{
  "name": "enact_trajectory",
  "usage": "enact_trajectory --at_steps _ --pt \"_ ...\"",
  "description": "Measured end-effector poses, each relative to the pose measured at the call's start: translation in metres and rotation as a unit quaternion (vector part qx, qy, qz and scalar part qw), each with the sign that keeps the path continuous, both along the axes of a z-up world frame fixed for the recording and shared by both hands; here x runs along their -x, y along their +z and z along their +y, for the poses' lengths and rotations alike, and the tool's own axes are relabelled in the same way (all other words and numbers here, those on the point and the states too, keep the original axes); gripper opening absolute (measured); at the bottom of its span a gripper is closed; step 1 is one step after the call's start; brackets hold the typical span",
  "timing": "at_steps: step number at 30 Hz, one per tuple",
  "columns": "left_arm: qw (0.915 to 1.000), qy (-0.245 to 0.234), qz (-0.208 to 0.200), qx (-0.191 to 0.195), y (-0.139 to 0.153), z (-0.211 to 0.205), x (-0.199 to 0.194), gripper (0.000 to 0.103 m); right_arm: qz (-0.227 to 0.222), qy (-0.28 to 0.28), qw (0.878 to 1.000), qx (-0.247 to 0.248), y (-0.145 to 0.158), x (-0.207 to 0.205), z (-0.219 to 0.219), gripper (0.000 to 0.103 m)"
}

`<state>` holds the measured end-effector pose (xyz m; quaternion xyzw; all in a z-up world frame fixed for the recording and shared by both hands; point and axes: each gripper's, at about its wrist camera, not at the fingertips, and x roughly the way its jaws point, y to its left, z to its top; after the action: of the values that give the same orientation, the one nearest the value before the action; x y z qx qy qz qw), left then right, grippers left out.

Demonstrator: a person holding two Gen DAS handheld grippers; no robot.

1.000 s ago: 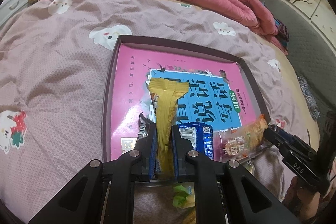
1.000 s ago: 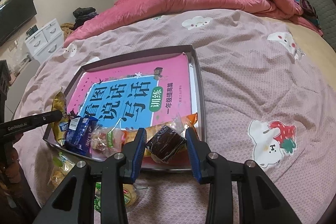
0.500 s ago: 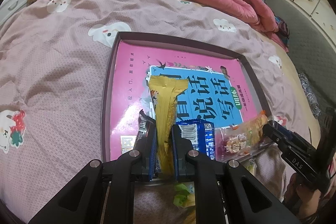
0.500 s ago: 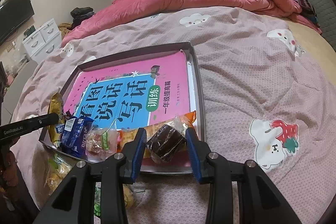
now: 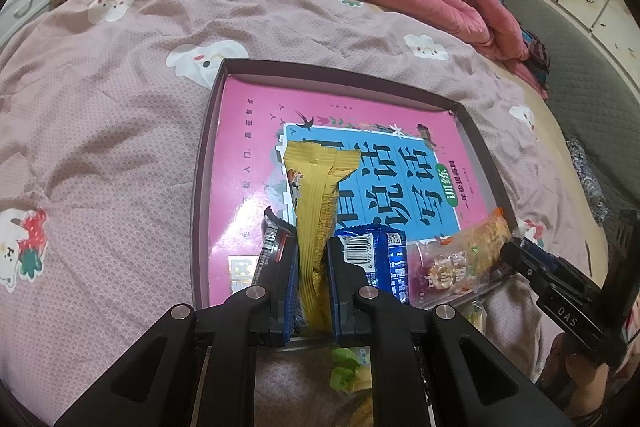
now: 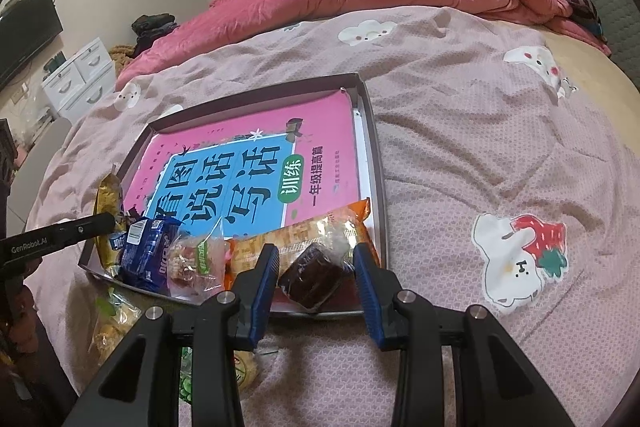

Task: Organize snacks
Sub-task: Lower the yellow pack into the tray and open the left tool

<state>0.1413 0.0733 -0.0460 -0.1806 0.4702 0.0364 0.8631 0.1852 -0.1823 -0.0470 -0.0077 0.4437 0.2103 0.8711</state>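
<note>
Clearly, a long yellow snack packet (image 5: 316, 211) is pinched between the narrow-set fingers of the left gripper (image 5: 313, 259), its free end standing up over the near left corner of the shallow box (image 5: 202, 163) that lies on the bedspread (image 5: 100, 131). The packet is judged to be light, soft and crinkly, with a slick foil skin that could slide in the pads; a hold low on the body, away from the flared sealed end, is judged safest, and a hard squeeze might crush what is inside. Its wrapper is seen as golden, finely ribbed along its length, with small print near the seal.

The right gripper (image 6: 316, 275) is held with fingers wide apart around a dark brown cake in clear film (image 6: 314, 277); no contact can be made out, and the cake is judged soft and easily dented. Along the near wall of the box a blue biscuit pack (image 6: 146, 253), a clear-wrapped sweet (image 6: 192, 259) and an orange bar (image 6: 304, 233) lie in a row on a pink book (image 6: 248, 163).
</note>
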Motion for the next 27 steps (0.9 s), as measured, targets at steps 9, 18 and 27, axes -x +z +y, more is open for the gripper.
enact_trajectory --at_steps 9,18,27 --pt "1.0000 -0.003 0.002 0.000 0.000 -0.002 0.001 0.018 -0.007 0.000 1.000 0.003 0.004 0.005 -0.001 0.039" --pt "1.0000 -0.005 0.000 0.004 0.001 -0.003 0.004 0.035 -0.013 -0.002 1.000 0.004 0.008 0.008 -0.003 0.039" --pt "1.0000 -0.003 -0.006 0.004 0.006 -0.001 0.007 0.045 -0.025 0.003 1.000 0.006 0.013 0.010 0.000 0.039"
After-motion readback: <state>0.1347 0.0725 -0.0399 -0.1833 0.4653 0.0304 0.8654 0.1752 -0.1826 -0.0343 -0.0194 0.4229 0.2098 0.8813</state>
